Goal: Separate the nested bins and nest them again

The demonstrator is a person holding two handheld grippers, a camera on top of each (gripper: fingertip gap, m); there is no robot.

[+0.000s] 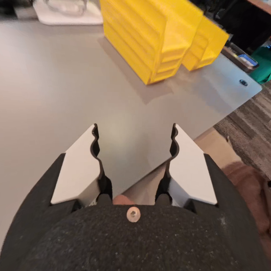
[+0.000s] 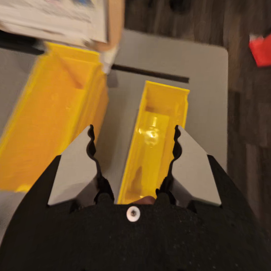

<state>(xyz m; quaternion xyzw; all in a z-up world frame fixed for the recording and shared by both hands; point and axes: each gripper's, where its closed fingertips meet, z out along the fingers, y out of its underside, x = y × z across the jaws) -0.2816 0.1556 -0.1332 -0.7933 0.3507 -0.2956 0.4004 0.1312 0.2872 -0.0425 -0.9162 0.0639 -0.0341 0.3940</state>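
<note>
The left claw (image 1: 134, 124) hovers low over the grey surface (image 1: 58, 88), its jaws spread wide and holding nothing. Ahead of it and to the right stands the stack of nested yellow bins (image 1: 140, 48), several ribbed rims showing one above another, and just beside it, farther right, a single smaller yellow bin (image 1: 205, 48) stands apart. Both are well clear of the left claw.

The right claw (image 2: 133, 126) looks steeply down, its jaws also wide apart and empty. Directly below and between its fingers lies the single narrow bin (image 2: 164, 117), open side up and bare inside, with a glossy glare on its floor. The nested stack (image 2: 55, 111) sits to the left of it, a strip of grey surface between the 2. A red object (image 2: 261, 51) lies off the surface, on the dark floor (image 2: 249, 132).

Judging from this, 1 bin is already out and the step in hand is either pulling the next from the stack or returning the single bin. Either way, the right claw would do well to close on 1 long wall of the narrow bin near its middle so it lifts level, while the left claw pins the stack by a rim to stop it sliding or rising. The views are motion-blurred, so rim details stay uncertain.
</note>
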